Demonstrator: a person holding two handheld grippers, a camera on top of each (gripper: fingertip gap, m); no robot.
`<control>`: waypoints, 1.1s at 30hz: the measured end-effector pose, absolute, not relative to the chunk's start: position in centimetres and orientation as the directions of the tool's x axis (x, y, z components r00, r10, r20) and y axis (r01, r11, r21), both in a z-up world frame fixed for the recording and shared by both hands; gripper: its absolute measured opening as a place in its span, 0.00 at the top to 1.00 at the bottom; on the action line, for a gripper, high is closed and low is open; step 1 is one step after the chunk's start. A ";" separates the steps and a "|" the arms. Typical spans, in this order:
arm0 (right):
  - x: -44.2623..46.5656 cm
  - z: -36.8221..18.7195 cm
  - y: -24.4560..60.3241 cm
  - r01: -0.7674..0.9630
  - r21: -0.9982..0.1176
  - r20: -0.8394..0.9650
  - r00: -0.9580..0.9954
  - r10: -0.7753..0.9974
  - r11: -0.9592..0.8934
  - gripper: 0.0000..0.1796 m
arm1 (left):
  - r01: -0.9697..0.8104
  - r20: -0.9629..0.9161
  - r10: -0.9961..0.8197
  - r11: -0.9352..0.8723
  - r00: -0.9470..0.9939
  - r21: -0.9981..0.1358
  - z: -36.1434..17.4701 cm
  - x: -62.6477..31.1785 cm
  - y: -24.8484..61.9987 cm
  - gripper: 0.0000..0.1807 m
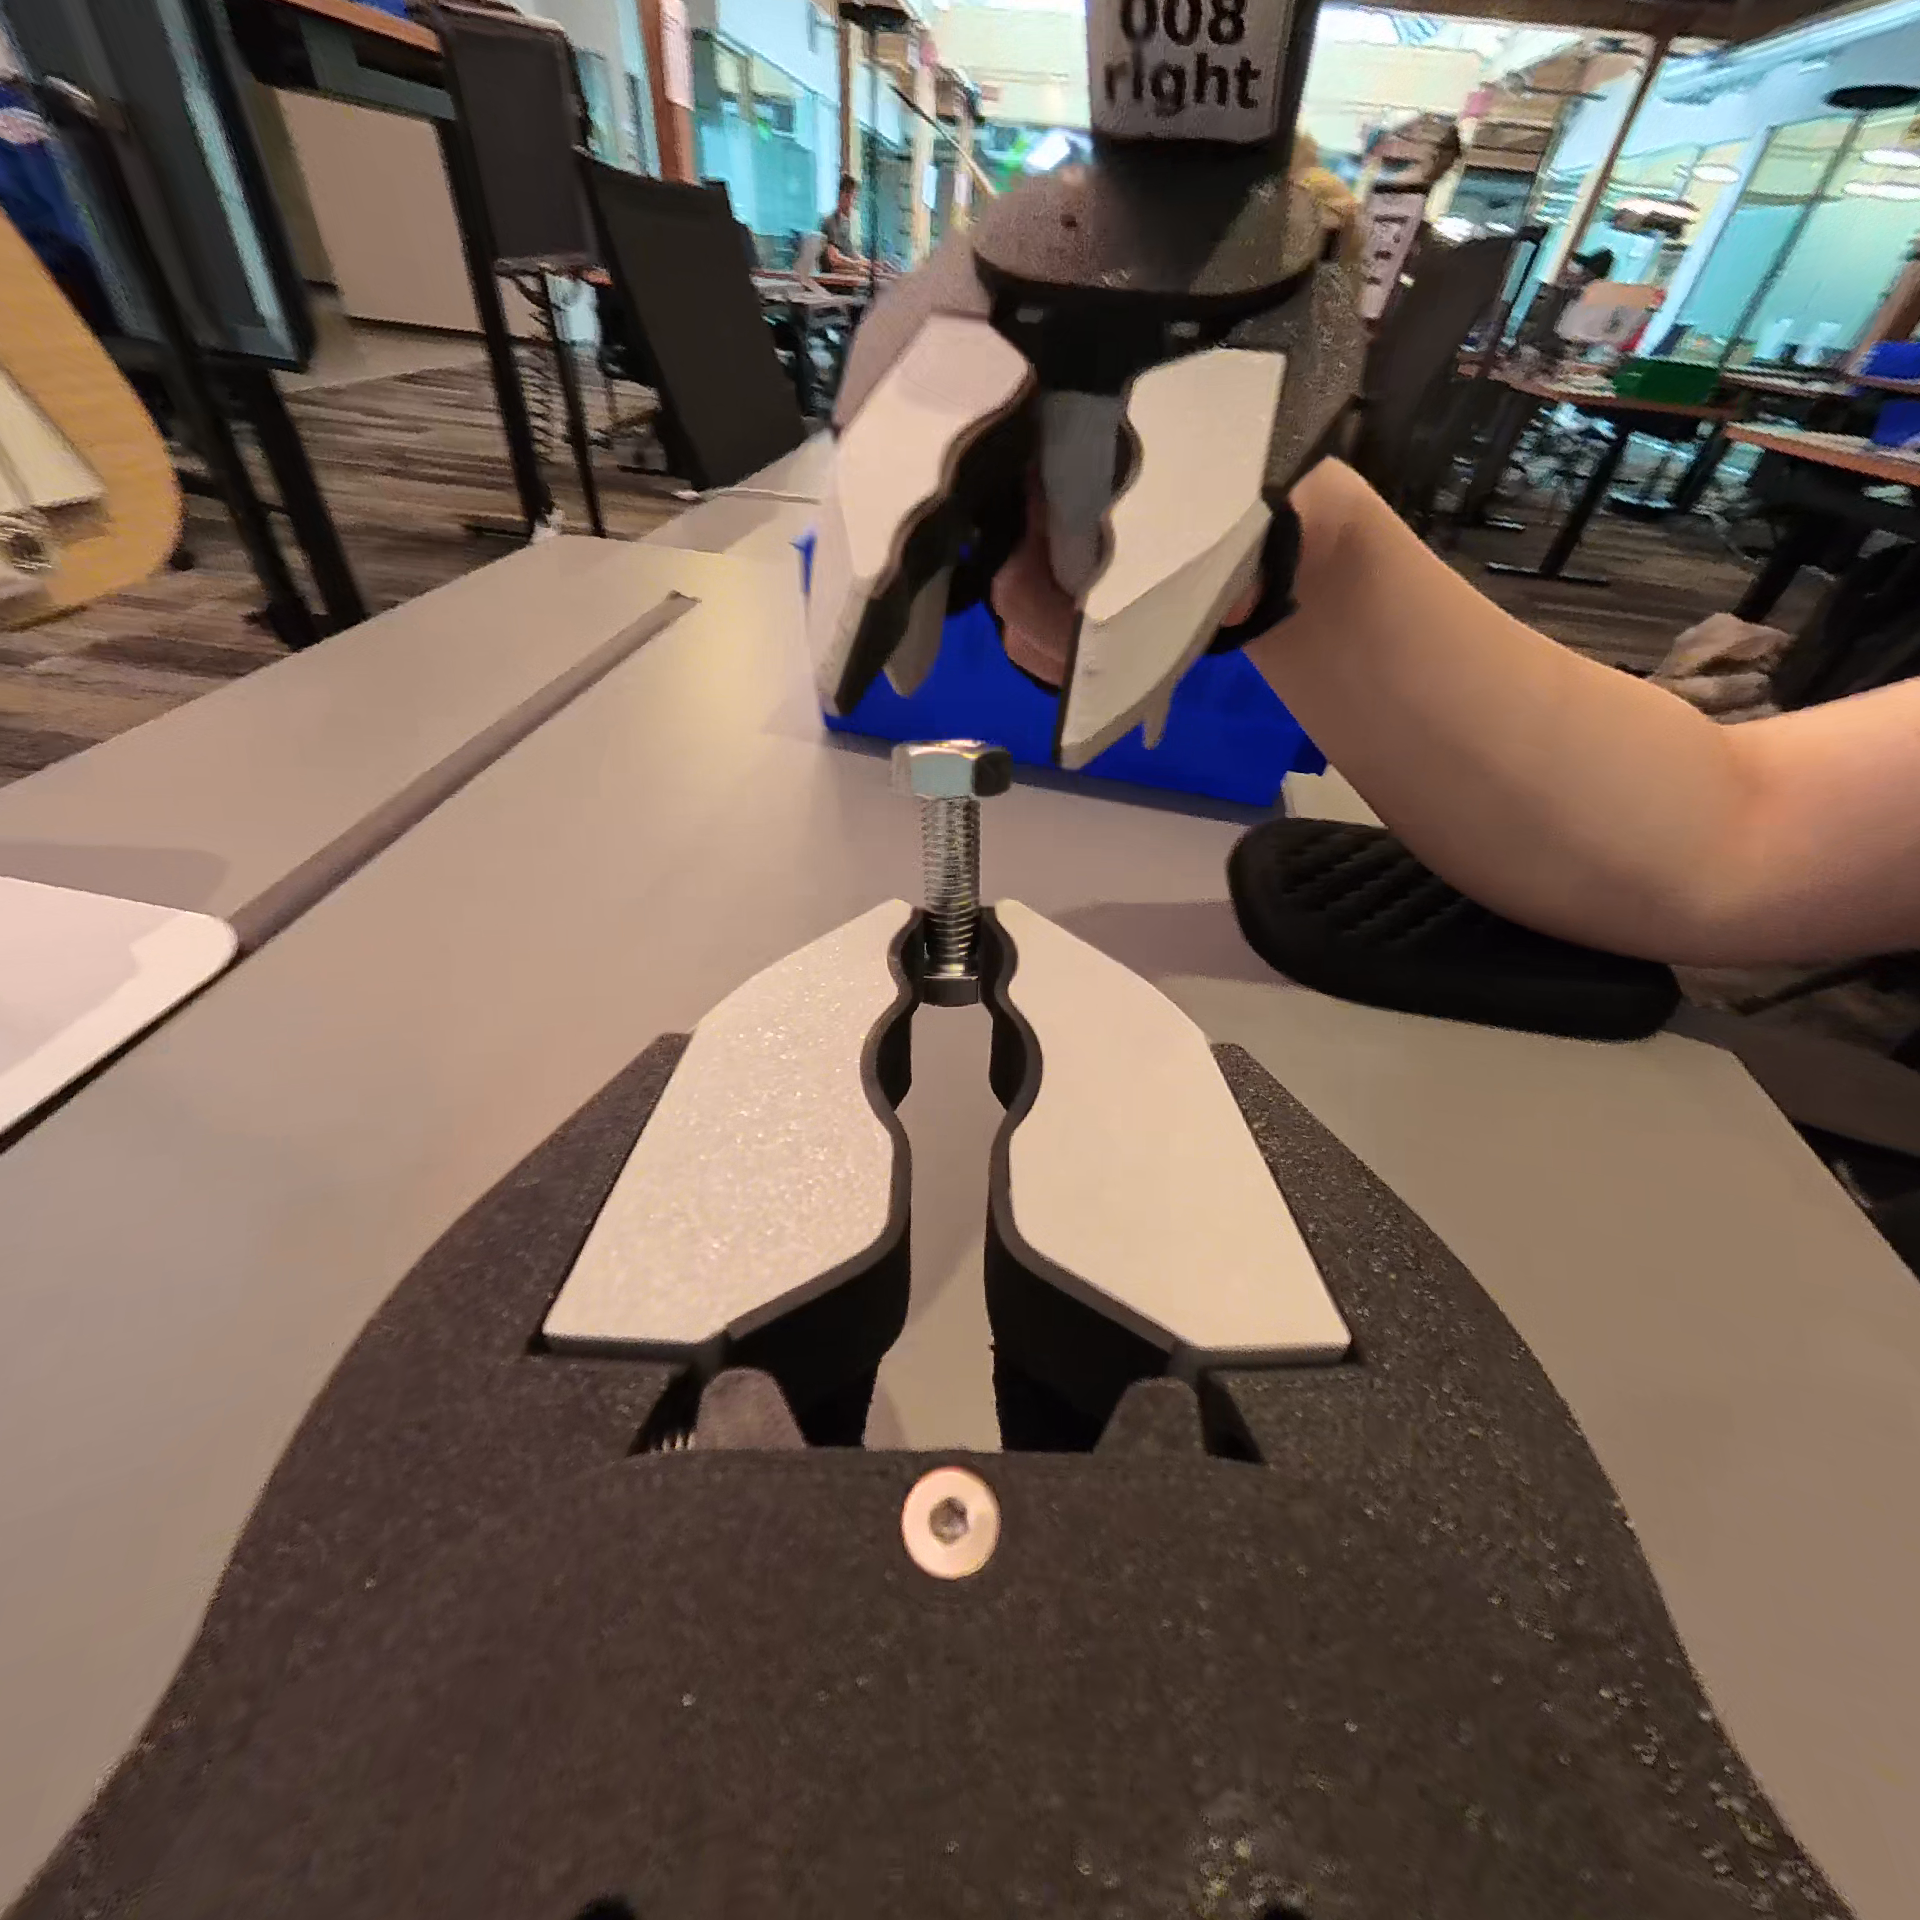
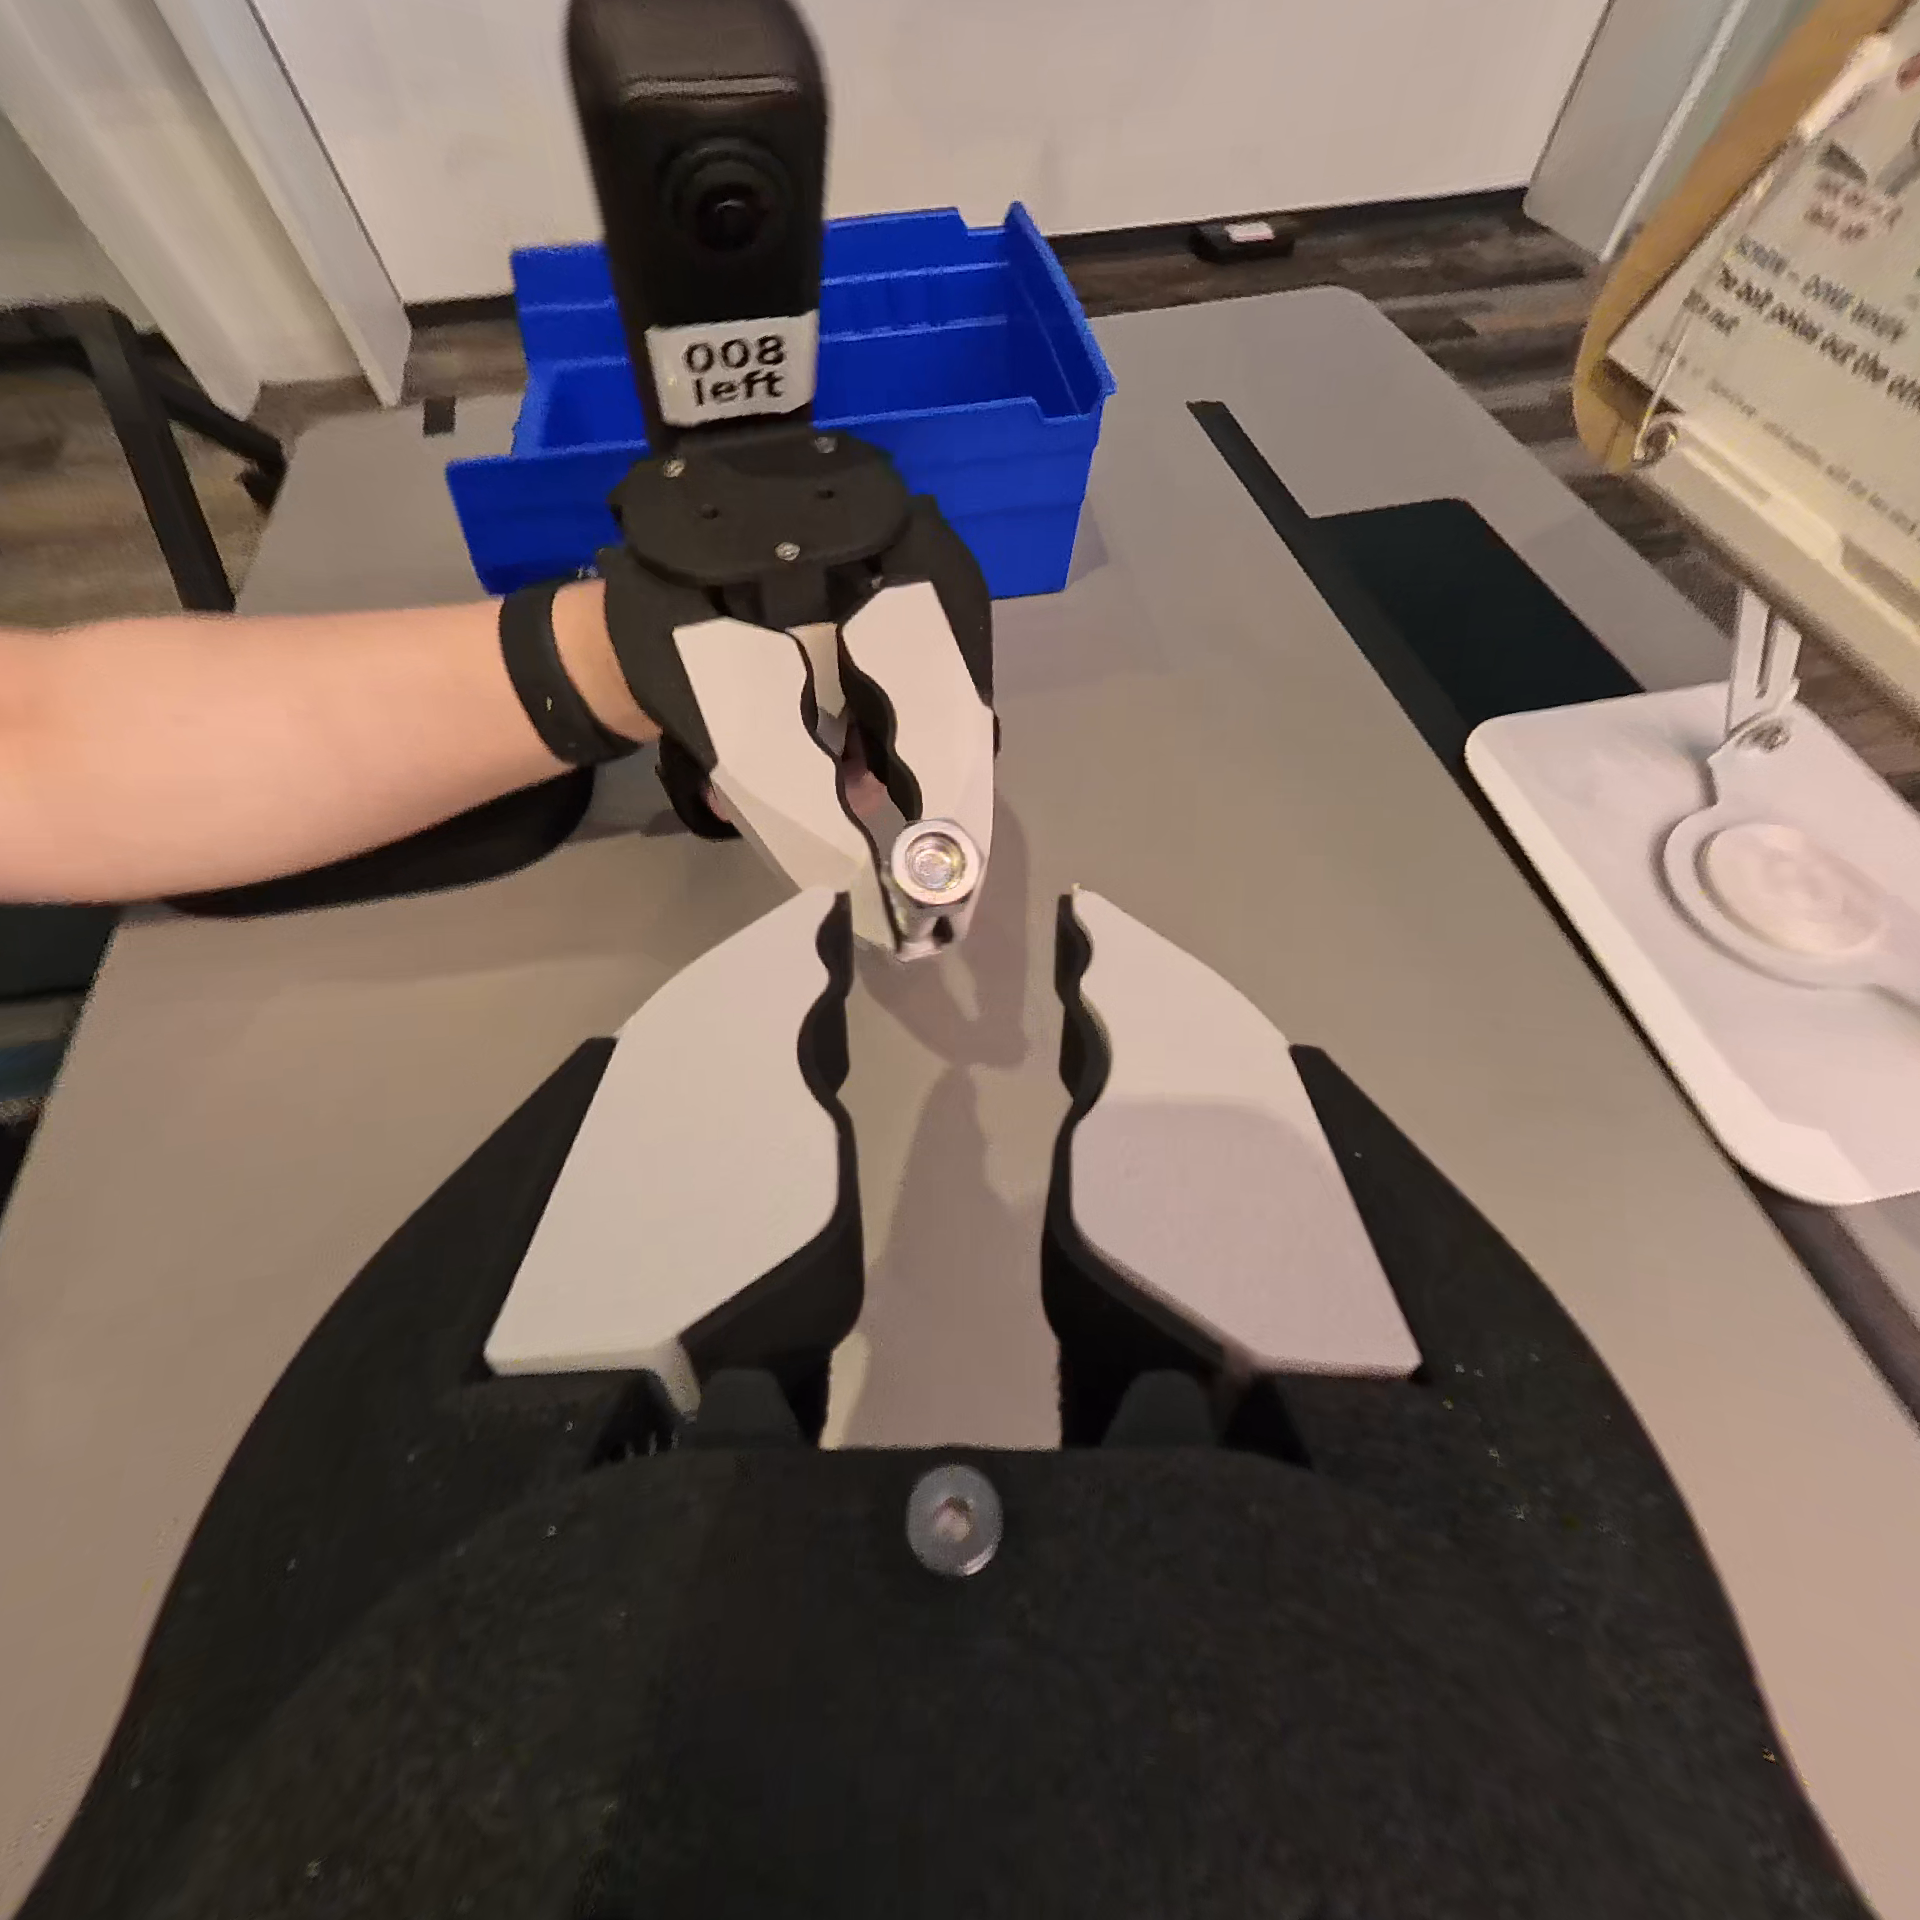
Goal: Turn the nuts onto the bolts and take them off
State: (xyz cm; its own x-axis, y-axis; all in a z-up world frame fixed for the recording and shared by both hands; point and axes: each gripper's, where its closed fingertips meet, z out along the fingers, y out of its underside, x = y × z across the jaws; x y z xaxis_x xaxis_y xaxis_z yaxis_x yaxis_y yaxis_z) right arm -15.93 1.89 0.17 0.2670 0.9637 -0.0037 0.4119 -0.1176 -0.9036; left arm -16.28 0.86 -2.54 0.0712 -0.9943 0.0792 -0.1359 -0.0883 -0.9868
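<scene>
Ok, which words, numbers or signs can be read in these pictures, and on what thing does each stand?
On the right gripper, a white label: clear print, which I do not quote.
On the left gripper, a white label: clear print, not quoted.
On the stand, a sheet: print mostly blurred.
On the bolt and bin: no writing seen.

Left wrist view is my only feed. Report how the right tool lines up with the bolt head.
Observer: In the right wrist view, the head of the bolt sits roughly centred just beyond the open fingertips of the right tool, not yet between them.
Operator: Now check inside the blue bin.
Observer: The blue bin shows only bare ribbed plastic inside, with no loose parts where visible.
Operator: Say what blocks the rest.
Observer: The handle of the left tool, which grips the bolt, hides the bin's middle.
</scene>
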 end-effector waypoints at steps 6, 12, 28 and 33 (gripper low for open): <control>-14.3 -1.3 -0.8 0.566 -0.816 0.200 0.083 0.976 0.119 0.83 | -0.306 0.047 -0.999 -0.039 -0.018 -0.951 -4.7 -15.7 -1.1 0.95; -14.4 -1.9 -2.9 0.602 -0.756 0.287 -0.046 0.957 0.256 0.85 | -0.421 0.135 -0.974 -0.047 -0.181 -0.906 -6.6 -15.9 -4.3 0.95; -15.6 -3.8 -4.1 0.701 -0.651 0.297 -0.118 0.948 0.291 0.85 | -0.400 0.144 -0.963 -0.042 -0.230 -0.915 -6.2 -16.0 -5.1 0.95; -15.9 -4.0 -3.9 0.698 -0.676 0.237 -0.096 0.967 0.235 0.90 | -0.393 0.133 -0.971 -0.045 -0.200 -0.919 -6.1 -16.2 -4.5 0.95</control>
